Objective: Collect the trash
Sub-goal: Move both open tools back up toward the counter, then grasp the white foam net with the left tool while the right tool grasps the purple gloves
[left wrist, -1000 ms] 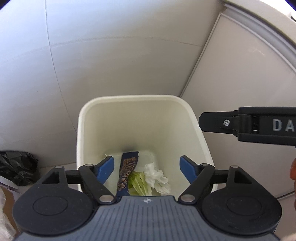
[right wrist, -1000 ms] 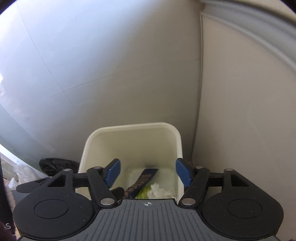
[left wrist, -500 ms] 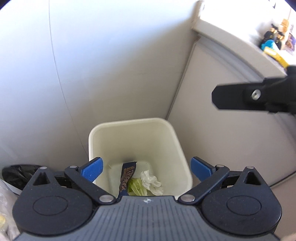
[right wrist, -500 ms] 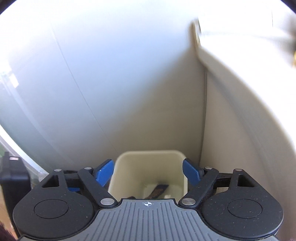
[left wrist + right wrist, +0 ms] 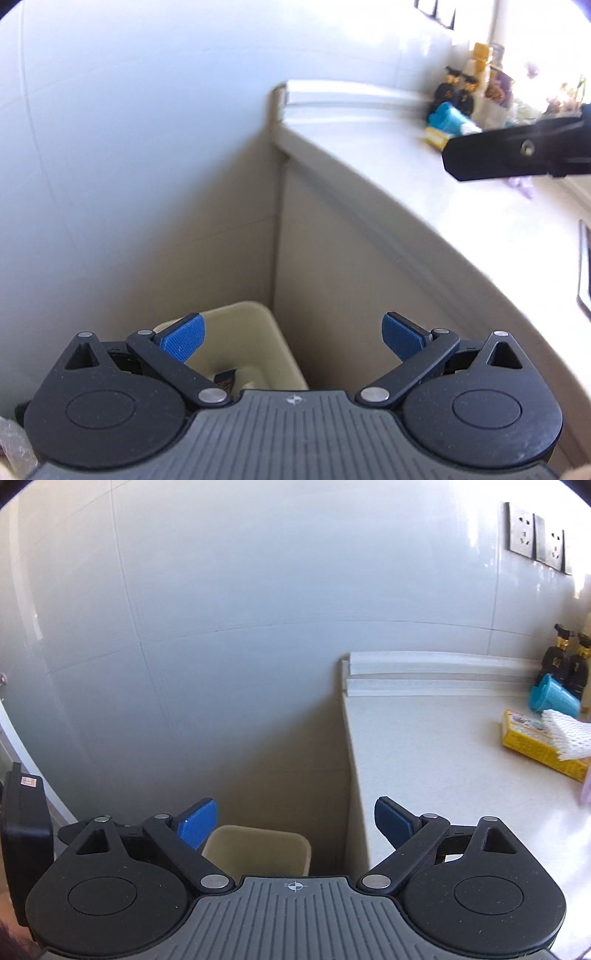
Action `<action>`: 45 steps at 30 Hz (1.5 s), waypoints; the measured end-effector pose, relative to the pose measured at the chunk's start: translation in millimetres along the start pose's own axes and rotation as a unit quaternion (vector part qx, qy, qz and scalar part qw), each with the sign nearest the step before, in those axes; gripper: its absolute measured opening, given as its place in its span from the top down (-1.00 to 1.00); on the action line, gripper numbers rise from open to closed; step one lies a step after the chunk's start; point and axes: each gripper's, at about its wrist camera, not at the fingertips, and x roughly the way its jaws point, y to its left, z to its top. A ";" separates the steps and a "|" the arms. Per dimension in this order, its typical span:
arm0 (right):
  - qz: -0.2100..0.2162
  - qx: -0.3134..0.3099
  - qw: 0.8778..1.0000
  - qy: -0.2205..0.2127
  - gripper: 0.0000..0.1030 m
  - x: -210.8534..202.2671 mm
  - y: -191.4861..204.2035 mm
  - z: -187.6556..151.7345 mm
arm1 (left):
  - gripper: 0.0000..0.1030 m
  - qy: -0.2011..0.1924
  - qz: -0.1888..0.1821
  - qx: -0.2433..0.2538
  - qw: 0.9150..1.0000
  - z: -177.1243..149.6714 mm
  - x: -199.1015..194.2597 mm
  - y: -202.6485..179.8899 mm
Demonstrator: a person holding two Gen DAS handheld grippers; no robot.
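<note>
My left gripper point(image 5: 291, 338) is open with nothing between its blue pads, high above the cream bin point(image 5: 258, 325). A dark wrapper point(image 5: 225, 380) shows inside the bin. My right gripper point(image 5: 295, 823) is empty too, its jaws still opening; the bin point(image 5: 258, 840) lies far below it. One black finger point(image 5: 509, 157) of the right gripper crosses the upper right of the left wrist view. On the counter point(image 5: 424, 760) lie a yellow box point(image 5: 528, 738), a white foam net point(image 5: 565, 734) and a tipped blue cup point(image 5: 552, 698).
The bin stands in the corner between a grey tiled wall point(image 5: 240, 590) and the counter's side panel point(image 5: 351, 277). Two dark bottles point(image 5: 565, 664) stand at the counter's back, with wall sockets point(image 5: 535, 535) above. The left gripper's black body point(image 5: 26, 834) shows at the left edge.
Both grippers have risen away from the bin, which has sunk low and small in both views. Their jaws have spread wider. The counter top and its items have come into view.
</note>
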 end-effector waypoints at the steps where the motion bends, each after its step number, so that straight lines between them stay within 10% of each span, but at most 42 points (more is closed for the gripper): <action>1: -0.006 -0.001 1.000 -0.003 -0.86 -8.5 -7.3 -3.6 | -0.99 -0.004 -0.004 0.005 1.000 3.5 -2.3 -5.3; 16: -0.147 0.076 0.986 -0.020 -0.91 -43.1 -175.1 -30.0 | -0.99 -0.048 -0.082 0.105 0.990 66.8 47.4 -98.7; 35: -0.215 0.208 0.951 -0.075 -0.86 -7.3 -342.0 -32.1 | -0.81 -0.096 -0.199 0.219 0.951 174.0 146.3 -210.6; 45: -0.191 0.290 0.934 -0.081 0.03 26.1 -385.2 -29.9 | -0.21 -0.100 -0.219 0.312 0.919 171.2 166.9 -251.4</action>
